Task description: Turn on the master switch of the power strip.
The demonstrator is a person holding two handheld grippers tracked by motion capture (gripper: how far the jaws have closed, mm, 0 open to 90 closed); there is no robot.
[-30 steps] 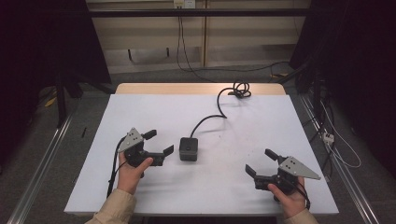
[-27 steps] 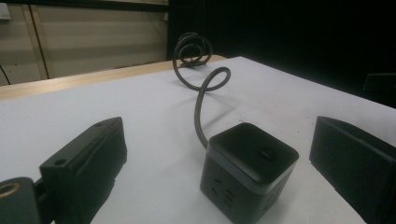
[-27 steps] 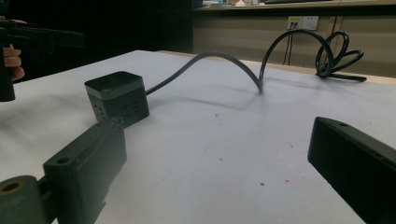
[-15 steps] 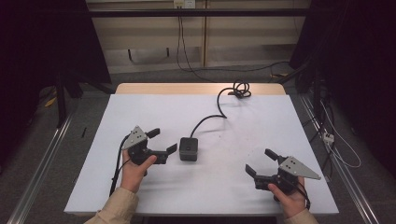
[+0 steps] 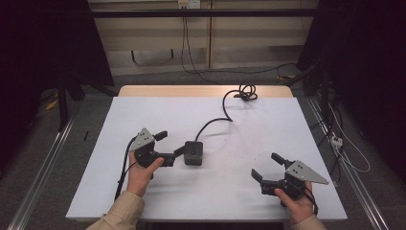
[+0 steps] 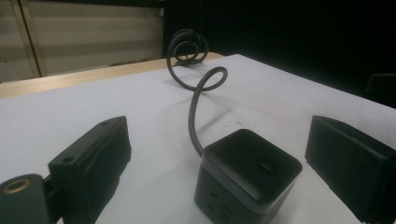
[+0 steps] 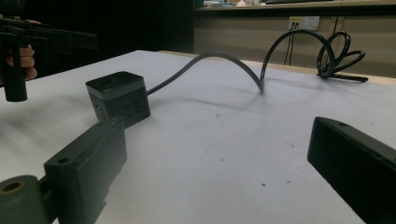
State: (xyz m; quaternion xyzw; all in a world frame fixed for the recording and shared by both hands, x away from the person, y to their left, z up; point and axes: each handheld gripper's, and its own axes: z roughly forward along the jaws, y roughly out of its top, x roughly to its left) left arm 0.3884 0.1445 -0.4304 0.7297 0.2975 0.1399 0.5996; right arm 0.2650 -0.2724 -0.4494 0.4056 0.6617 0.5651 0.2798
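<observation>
Black cube socket (image 5: 193,153) with its cord (image 5: 225,112) on the white bench (image 5: 239,196).
My left gripper (image 5: 172,143) gapes wide just beside the socket, touching nothing; my right gripper (image 5: 264,166), well apart, stands open and empty.

White table (image 5: 143,201) — blk power cube (image 5: 193,153), cable (image 5: 218,120)

A white table (image 5: 143,115) fills the middle. Beyond its twelve o'clock edge, a beige wall (image 5: 153,43) carries a white socket (image 5: 187,4) with cables (image 5: 184,38) hanging down. At three o'clock a power strip (image 5: 336,140) lies on the grey floor (image 5: 91,115)
</observation>
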